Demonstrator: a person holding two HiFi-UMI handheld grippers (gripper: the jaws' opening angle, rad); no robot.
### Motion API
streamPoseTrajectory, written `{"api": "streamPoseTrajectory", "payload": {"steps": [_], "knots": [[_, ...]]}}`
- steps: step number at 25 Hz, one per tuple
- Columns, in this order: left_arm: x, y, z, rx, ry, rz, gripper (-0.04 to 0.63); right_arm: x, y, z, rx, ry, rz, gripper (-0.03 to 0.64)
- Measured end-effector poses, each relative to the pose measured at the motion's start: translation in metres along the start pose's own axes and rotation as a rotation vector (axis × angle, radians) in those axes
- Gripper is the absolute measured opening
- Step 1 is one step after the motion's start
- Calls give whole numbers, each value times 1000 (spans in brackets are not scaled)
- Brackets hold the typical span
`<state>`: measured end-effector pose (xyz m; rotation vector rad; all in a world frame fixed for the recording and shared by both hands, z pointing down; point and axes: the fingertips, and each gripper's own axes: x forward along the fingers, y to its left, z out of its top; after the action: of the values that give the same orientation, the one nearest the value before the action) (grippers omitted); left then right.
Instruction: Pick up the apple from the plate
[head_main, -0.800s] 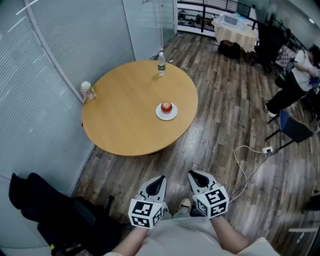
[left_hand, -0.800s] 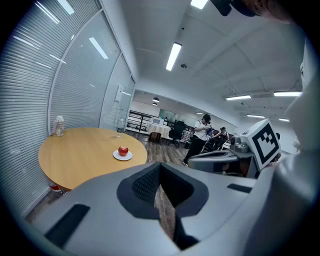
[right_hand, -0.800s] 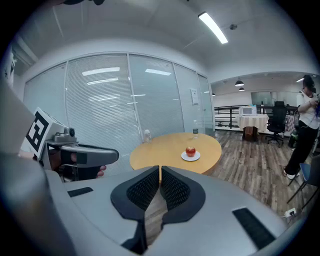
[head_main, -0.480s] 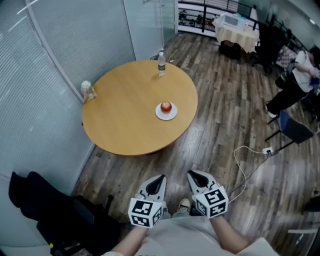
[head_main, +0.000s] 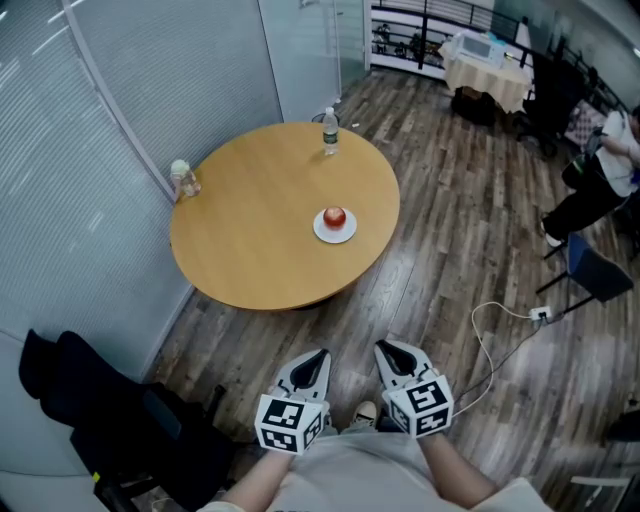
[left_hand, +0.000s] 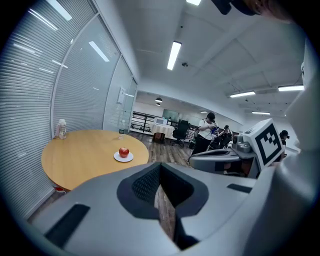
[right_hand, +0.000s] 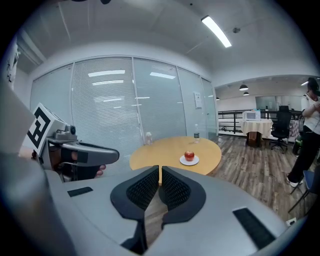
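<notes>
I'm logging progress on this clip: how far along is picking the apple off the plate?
Nothing looks done yet: the red apple sits on the small white plate on the round wooden table. In hand: nothing; the left gripper and right gripper are shut and empty, held near the person's body, well short of the table. Remaining: approach, open a gripper, close on the apple, lift it.

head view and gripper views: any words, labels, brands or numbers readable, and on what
No text can be read anywhere.
Water bottle: label too small.
Small jar: too small.
White sheet on the glass wall: blurred.
Left hand-held gripper and right hand-held gripper: square marker patterns only, no letters.
</notes>
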<state>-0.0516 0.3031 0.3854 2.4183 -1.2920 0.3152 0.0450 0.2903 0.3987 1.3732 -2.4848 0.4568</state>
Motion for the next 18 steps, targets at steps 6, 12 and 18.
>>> {"api": "streamPoseTrajectory", "payload": {"steps": [6, 12, 18], "knots": [[12, -13, 2, -11, -10, 34, 3, -5, -20, -4, -9, 19, 44, 38], [27, -20, 1, -13, -2, 36, 3, -4, -42, -11, 29, 24, 56, 38], [57, -6, 8, -24, 6, 22, 3, 19, -54, -6, 32, 40, 68, 38]]}}
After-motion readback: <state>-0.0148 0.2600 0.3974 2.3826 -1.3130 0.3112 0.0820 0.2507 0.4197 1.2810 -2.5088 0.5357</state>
